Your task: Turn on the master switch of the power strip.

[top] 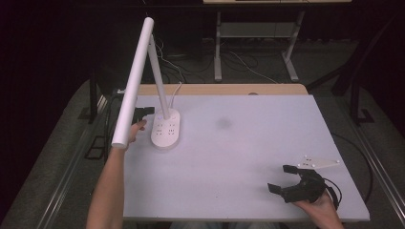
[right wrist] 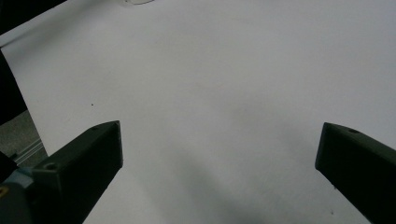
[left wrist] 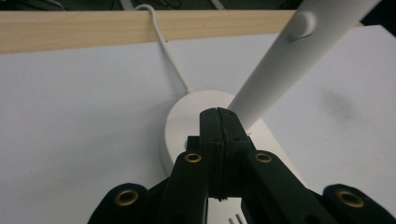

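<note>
Desk lamp base [top: 166, 130] is set at the desk's [top: 248, 143] far left. Left hand-held gripper [top: 145, 110], clenched and empty, is placed just beside it; right hand-held gripper [top: 282, 178], released, is held well apart.

White lamp [top: 165, 129], white table [top: 248, 157], black hand-held gripper [top: 286, 179]

A white desk lamp [top: 166, 129] with an oval base stands at the far left of the pale grey table top [top: 239, 152], its long white tube head [top: 133, 81] slanting over the table's left edge. The black left gripper [top: 147, 110] sits just beside the base, partly hidden behind the tube. Near the right front corner, the black right gripper [top: 281, 178] rests in a hand [top: 320, 205], jaws spread apart, its grey three-cornered plate [top: 319, 163] just behind.
</note>
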`<state>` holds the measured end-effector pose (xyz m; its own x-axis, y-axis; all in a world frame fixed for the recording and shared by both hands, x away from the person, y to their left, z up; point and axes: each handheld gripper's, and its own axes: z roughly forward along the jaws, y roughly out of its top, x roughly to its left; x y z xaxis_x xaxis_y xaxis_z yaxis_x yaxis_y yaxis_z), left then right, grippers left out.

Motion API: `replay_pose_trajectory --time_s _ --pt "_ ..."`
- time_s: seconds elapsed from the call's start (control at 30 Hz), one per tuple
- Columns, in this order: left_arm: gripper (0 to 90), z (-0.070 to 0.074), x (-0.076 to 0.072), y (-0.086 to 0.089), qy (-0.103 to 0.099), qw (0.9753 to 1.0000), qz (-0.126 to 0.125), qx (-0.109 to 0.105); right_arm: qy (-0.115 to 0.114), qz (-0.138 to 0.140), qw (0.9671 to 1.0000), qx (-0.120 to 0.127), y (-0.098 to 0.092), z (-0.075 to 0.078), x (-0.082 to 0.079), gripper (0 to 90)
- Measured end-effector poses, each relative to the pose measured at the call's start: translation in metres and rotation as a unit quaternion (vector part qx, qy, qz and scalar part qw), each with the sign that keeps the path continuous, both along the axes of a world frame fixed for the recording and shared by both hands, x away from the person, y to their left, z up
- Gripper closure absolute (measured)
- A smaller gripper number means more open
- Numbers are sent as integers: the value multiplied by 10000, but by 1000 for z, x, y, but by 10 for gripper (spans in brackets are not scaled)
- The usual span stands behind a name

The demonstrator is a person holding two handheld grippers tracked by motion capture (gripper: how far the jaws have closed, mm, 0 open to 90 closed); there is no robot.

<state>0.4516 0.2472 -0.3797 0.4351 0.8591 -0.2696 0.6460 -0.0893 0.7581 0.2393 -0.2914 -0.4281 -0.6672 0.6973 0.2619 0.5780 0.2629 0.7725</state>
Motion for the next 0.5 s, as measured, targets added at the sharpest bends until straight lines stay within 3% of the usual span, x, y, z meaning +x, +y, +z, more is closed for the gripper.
replay_pose_trajectory --time_s 0.03,0.07,0.1,0.17,0.2,0.5 --pt "821 2 -2 0 -48 10000 28 -3 -6 10 10000 -2 0 0 0 2" --pt "821 4 -3 1 -51 10000 66 -12 -6 10 10000 -2 0 0 0 2" --pt "732 6 -4 2 -96 9999 92 31 -12 13 10000 2 0 0 0 2" --pt "705 10 -8 5 -89 9999 117 -90 -16 13 10000 4 0 0 0 2" --pt "618 12 -10 5 -104 9998 122 -123 -21 10 10000 9 0 0 0 2" --pt "303 23 -33 15 -420 9982 -94 -412 -36 45 10000 21 2 1 -1 2"
